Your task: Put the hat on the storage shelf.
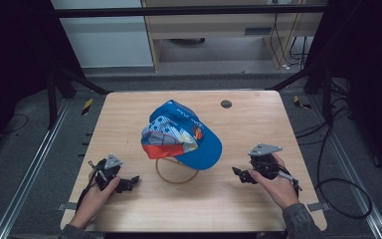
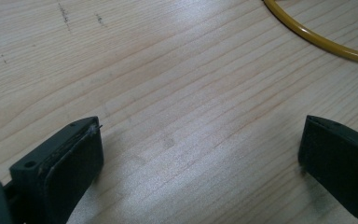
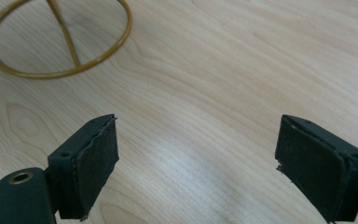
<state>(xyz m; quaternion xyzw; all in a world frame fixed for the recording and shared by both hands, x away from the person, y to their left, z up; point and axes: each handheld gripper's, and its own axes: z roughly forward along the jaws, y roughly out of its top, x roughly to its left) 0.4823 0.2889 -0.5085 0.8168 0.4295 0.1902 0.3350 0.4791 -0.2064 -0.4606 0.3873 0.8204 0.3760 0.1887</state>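
A blue cap (image 1: 181,134) with a red, white and blue patterned front sits on a stand at the table's middle; the stand's yellow wire ring base (image 1: 176,174) lies on the wood beneath it. My left gripper (image 1: 129,183) rests low on the table to the left of the ring, its jaws wide apart with bare wood between them (image 2: 200,135); an arc of the ring (image 2: 317,41) shows beyond. My right gripper (image 1: 239,174) rests to the ring's right, also open and empty (image 3: 198,135), facing the ring (image 3: 42,74).
The light wooden table (image 1: 258,124) has a dark round grommet (image 1: 226,104) near its far edge. Black frame legs and cables stand around the table on the grey floor. Each hand holds its gripper near the table's front edge.
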